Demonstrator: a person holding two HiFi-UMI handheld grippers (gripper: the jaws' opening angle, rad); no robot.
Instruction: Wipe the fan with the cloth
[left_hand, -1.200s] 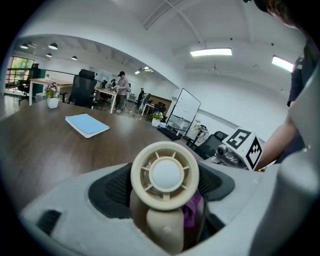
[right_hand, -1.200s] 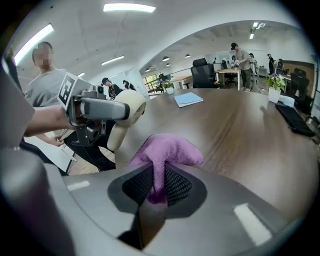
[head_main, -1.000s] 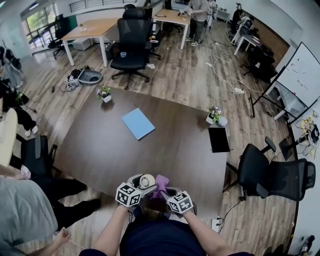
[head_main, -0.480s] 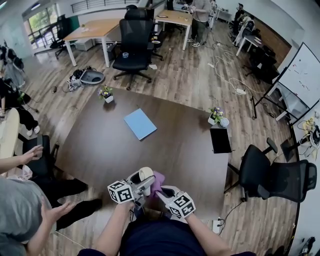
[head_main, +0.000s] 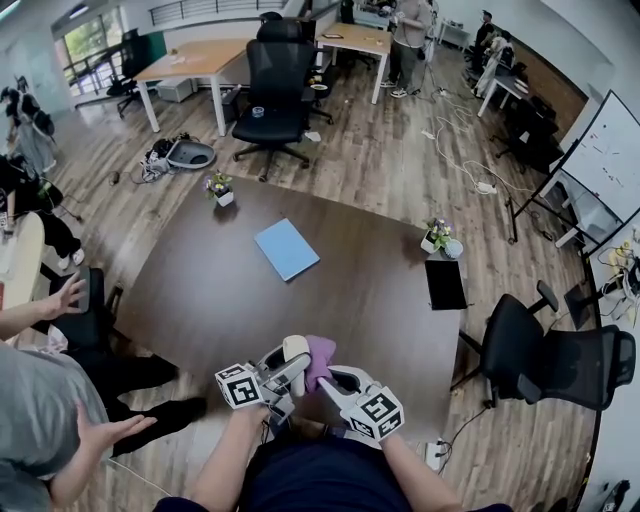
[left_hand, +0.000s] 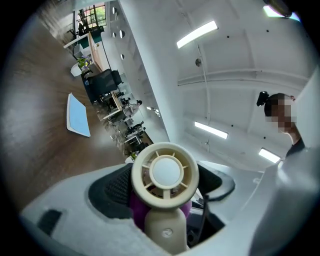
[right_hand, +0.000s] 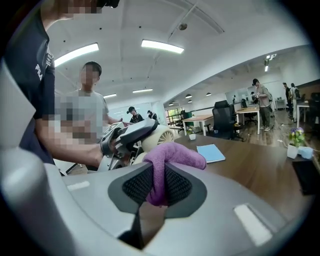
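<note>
Close in front of me, above the near edge of the dark table (head_main: 230, 300), my left gripper (head_main: 284, 374) is shut on a small cream hand-held fan (head_main: 295, 350). In the left gripper view the fan's round grille (left_hand: 165, 172) faces the camera, its handle (left_hand: 165, 230) between the black pads (left_hand: 112, 189). The purple cloth (left_hand: 137, 207) shows just behind it. My right gripper (head_main: 328, 380) is shut on that purple cloth (head_main: 320, 360), which bulges out between its pads (right_hand: 136, 184) and lies against the fan (right_hand: 157, 136).
A blue notebook (head_main: 287, 248) lies mid-table, a black tablet (head_main: 445, 284) at the right edge. Small flower pots stand at the far left corner (head_main: 219, 188) and far right (head_main: 438, 236). A person (head_main: 40, 420) stands at my left; an office chair (head_main: 545, 355) at right.
Both grippers have risen from the table edge with the fan and the cloth. The left gripper has rolled, turning the fan. The hands of the person at left have shifted.
</note>
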